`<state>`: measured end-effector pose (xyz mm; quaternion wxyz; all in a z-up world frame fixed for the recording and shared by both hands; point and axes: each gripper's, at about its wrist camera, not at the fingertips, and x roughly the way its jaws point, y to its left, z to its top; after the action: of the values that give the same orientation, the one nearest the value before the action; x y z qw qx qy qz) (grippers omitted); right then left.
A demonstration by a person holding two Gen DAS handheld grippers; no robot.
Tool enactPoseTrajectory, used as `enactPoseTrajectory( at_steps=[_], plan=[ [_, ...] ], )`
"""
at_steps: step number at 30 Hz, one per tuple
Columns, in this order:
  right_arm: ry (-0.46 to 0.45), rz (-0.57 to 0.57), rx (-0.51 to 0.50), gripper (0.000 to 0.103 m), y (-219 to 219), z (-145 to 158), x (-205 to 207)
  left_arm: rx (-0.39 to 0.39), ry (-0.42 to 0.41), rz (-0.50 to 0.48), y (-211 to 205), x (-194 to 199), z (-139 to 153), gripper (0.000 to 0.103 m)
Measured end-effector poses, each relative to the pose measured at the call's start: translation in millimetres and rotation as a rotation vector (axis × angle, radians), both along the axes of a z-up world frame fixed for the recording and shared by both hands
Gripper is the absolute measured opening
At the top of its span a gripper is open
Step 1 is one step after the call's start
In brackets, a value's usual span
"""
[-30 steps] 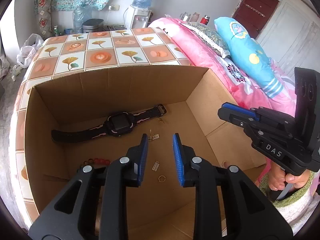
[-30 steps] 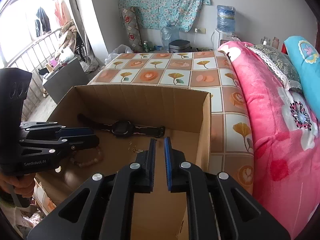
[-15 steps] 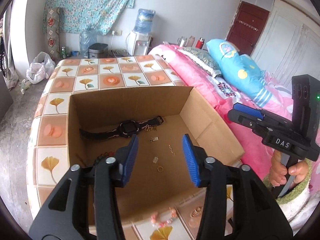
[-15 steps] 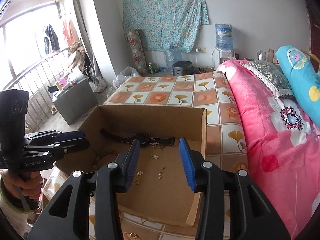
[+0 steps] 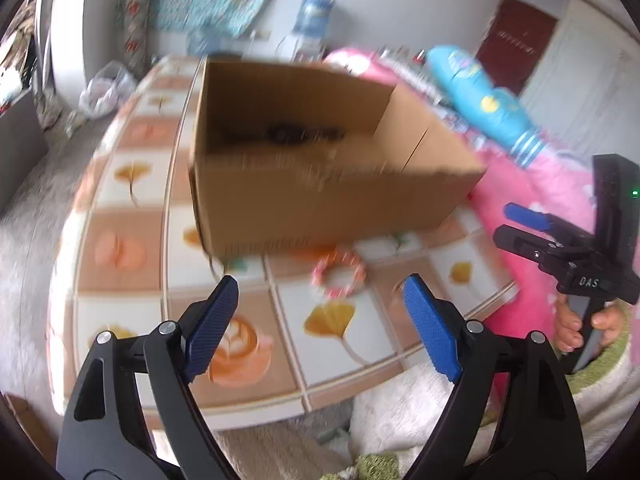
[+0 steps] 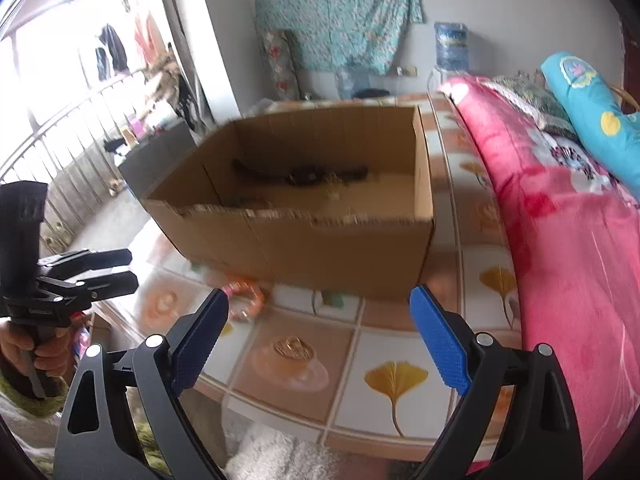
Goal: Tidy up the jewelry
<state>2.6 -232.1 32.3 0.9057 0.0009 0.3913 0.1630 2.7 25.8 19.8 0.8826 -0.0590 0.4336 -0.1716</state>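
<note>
Left tool (image 5: 320,320), at the bottom of the left wrist view, stands with its blue pads wide apart and empty. Above it, centre frame, a pink bead bracelet (image 5: 339,272) lies on the tiled tabletop (image 5: 132,184), just in front of the cardboard box (image 5: 320,208); a dark watch (image 5: 296,133) rests inside, though blur hides any finer pieces.

Right tool (image 6: 320,340), low in the right wrist view, is likewise spread apart and holds nothing. A gold bracelet (image 6: 294,347) sits on the tabletop between its pads, lower centre, outside the box. By my judgement the sorting is partly done: the watch is boxed, and two bracelets remain out.
</note>
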Motion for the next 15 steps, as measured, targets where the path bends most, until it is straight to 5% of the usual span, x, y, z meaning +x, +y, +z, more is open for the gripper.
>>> enactPoseTrajectory(
  at_steps=[3, 6, 15],
  plan=[
    [0.108, -0.095, -0.087, 0.090, -2, -34, 8, 0.098, 0.069, 0.047, -12, 6, -29, 0.081],
    [0.182, -0.181, -0.088, 0.090, -15, -51, 20, 0.116, 0.110, 0.075, -15, 13, -46, 0.081],
    [0.251, -0.242, -0.202, 0.091, -13, -78, 49, 0.156, 0.156, 0.150, -17, 25, -61, 0.085]
  ],
)
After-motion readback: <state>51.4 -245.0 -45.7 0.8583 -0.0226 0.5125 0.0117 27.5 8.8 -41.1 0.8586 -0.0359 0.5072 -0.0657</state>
